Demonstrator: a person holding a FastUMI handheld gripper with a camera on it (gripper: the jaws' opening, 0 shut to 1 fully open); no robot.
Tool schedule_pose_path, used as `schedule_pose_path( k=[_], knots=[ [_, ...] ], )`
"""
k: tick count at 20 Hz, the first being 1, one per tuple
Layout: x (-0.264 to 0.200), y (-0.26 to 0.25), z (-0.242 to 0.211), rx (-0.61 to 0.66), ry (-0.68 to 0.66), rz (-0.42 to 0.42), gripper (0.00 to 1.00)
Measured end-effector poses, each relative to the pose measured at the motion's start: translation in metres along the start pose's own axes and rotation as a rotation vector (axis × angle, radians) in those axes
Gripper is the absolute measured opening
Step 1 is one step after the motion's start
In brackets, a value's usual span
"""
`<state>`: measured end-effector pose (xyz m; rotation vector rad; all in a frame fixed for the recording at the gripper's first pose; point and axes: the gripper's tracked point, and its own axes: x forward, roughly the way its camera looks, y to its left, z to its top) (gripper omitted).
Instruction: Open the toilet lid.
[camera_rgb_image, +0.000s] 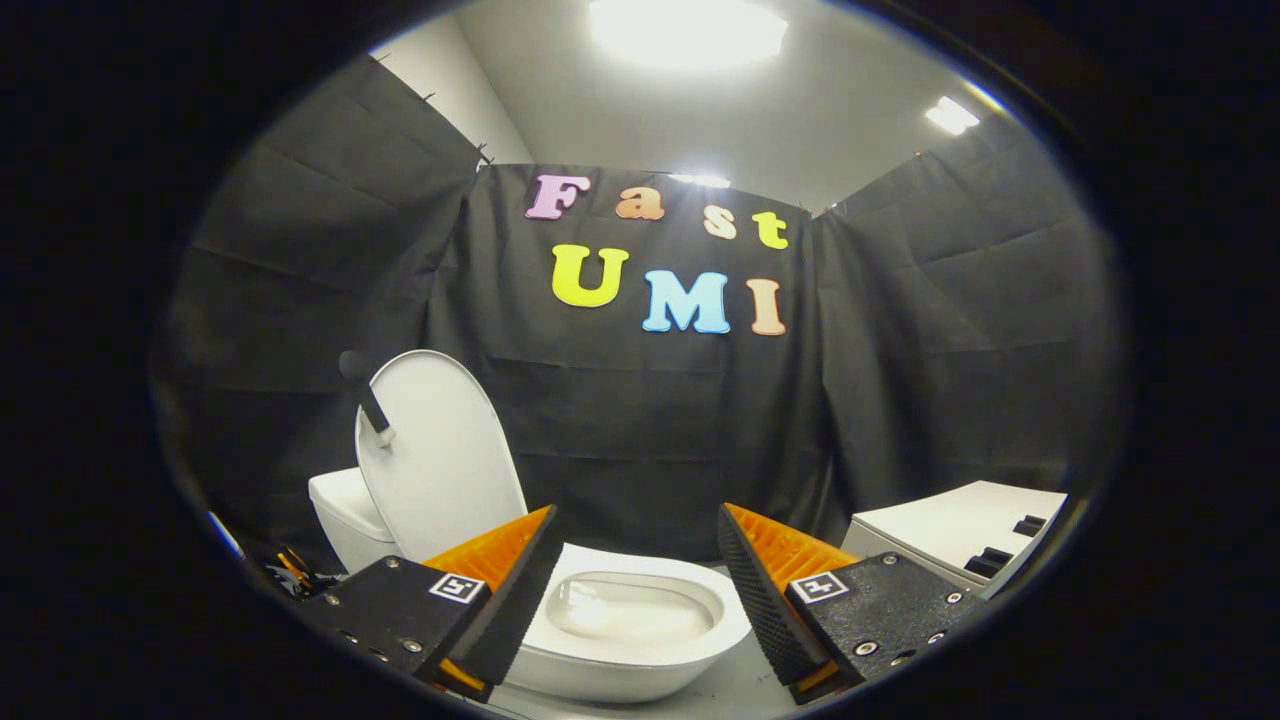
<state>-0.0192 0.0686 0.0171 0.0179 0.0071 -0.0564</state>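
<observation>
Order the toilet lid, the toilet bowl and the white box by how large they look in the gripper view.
1. toilet bowl, beyond the open, empty jaws
2. toilet lid, raised upright
3. white box, partly cut off, so unsure

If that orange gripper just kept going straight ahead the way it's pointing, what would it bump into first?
Probably nothing close. The gripper is open and holds nothing; the toilet bowl lies low between its fingers and the raised lid stands off to one side. Straight on looks free up to the black cloth wall, though depth is unclear.
</observation>
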Motion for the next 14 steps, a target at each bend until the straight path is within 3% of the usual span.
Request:
schedule_pose_path(
  k=[2, 14],
  knots=[
    [0.001, 0.01, -0.006, 0.021, 0.005, 0.03, 0.95],
    [0.004, 0.004, -0.034, -0.02, 0.097, 0.023, 0.95]
  ],
)
